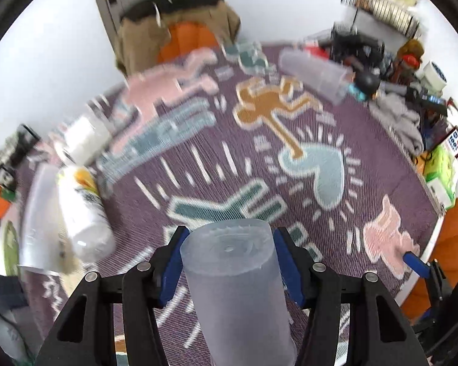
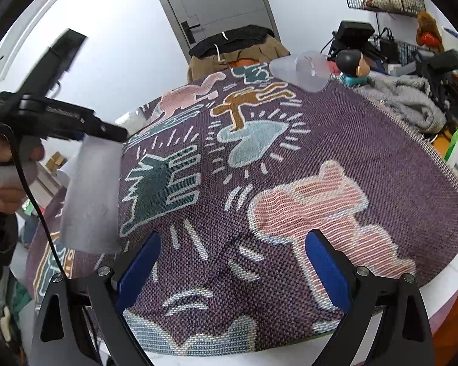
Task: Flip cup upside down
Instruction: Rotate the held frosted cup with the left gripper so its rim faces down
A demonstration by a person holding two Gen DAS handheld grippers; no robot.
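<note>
My left gripper (image 1: 229,244) is shut on a frosted translucent cup (image 1: 235,277), held off the patterned purple cloth (image 1: 259,164) with its closed base toward the camera. In the right wrist view the same cup (image 2: 90,195) hangs at the left under the left gripper (image 2: 103,135), base up and wide mouth down, above the cloth's (image 2: 320,140) left edge. My right gripper (image 2: 232,271) is open and empty, low over the near part of the cloth. A second clear cup (image 1: 316,74) lies on its side at the far edge; the right wrist view shows it too (image 2: 302,68).
White bottles (image 1: 82,210) and a clear cup lie at the left edge. Clutter fills the right side: a grey cloth (image 2: 403,100), a doll (image 2: 351,65), boxes (image 1: 442,170) and wire racks. A chair with clothes (image 1: 180,30) stands behind the table before a door (image 2: 216,3).
</note>
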